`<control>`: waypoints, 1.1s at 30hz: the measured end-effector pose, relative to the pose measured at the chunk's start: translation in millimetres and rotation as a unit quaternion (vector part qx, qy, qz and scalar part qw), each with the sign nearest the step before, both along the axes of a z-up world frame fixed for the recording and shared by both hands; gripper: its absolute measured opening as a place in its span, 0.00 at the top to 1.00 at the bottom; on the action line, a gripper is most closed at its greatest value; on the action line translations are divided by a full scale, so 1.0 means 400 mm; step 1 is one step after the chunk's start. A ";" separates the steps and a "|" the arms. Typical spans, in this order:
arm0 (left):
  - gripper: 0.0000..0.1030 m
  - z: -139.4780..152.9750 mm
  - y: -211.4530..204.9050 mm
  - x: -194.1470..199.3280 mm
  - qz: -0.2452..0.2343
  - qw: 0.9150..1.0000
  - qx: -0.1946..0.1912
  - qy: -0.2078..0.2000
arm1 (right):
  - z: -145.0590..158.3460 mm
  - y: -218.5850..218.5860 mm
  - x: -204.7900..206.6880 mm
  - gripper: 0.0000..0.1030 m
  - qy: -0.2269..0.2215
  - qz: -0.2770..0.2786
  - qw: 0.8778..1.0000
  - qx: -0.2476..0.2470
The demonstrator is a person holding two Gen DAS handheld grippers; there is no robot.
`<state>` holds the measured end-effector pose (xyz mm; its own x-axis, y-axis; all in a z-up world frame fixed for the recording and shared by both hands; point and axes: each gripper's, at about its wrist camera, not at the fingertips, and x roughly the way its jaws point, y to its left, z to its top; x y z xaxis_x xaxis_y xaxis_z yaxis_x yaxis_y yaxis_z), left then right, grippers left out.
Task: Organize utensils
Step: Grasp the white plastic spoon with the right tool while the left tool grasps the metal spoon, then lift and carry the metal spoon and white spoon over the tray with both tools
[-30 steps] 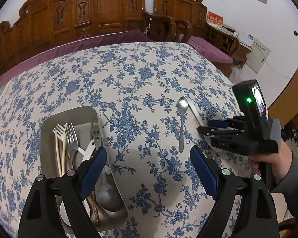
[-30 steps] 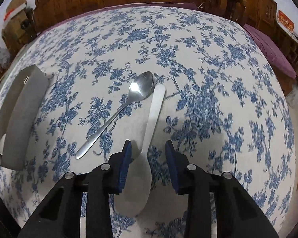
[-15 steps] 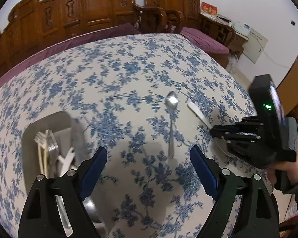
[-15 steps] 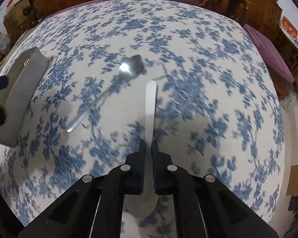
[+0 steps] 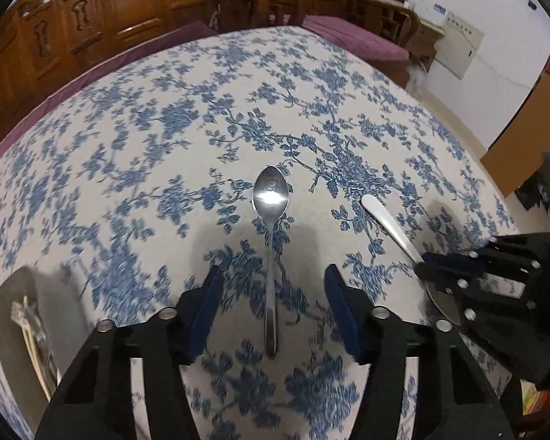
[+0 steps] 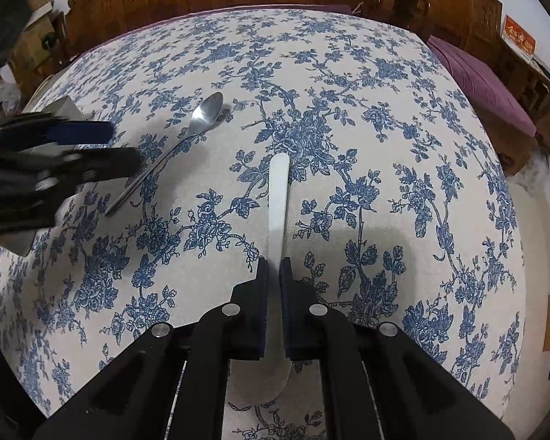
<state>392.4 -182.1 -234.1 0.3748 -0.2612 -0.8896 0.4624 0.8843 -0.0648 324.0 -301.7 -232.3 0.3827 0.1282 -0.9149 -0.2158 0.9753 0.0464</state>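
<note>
A steel spoon (image 5: pixel 271 242) lies on the floral tablecloth, bowl pointing away. My left gripper (image 5: pixel 271 293) is open, its fingers on either side of the spoon's handle, just above it. The spoon also shows in the right wrist view (image 6: pixel 187 135), with the left gripper (image 6: pixel 106 146) over its handle. My right gripper (image 6: pixel 274 267) is shut on a large spoon (image 6: pixel 278 198) where handle meets bowl, handle pointing away. In the left wrist view the right gripper (image 5: pixel 432 271) holds the large spoon (image 5: pixel 388 223).
A metal tray (image 5: pixel 7 311) with forks and chopsticks sits at the table's left edge; it also shows in the right wrist view (image 6: pixel 64 106) behind the left gripper. Carved wooden chairs (image 5: pixel 128 3) line the far side. The table edge drops off on the right.
My left gripper moved right from the tray to straddle the steel spoon and narrowed its opening. My right gripper closed on the large spoon.
</note>
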 end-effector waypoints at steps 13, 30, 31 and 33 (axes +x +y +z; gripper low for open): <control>0.78 -0.059 -0.054 0.082 -0.001 0.999 0.036 0.036 | -0.001 -0.004 -0.010 0.92 -0.015 0.001 1.000 0.007; 0.98 -0.063 -0.078 0.112 -0.010 0.995 0.061 0.078 | -0.002 0.001 -0.010 0.92 -0.015 0.001 1.000 -0.004; 0.98 -0.063 -0.076 0.111 -0.010 0.995 0.059 0.075 | -0.002 0.001 -0.010 0.92 -0.015 0.001 1.000 -0.003; 0.98 -0.063 -0.072 0.106 -0.007 0.996 0.056 0.072 | -0.002 0.001 -0.009 0.92 -0.013 -0.002 1.000 -0.001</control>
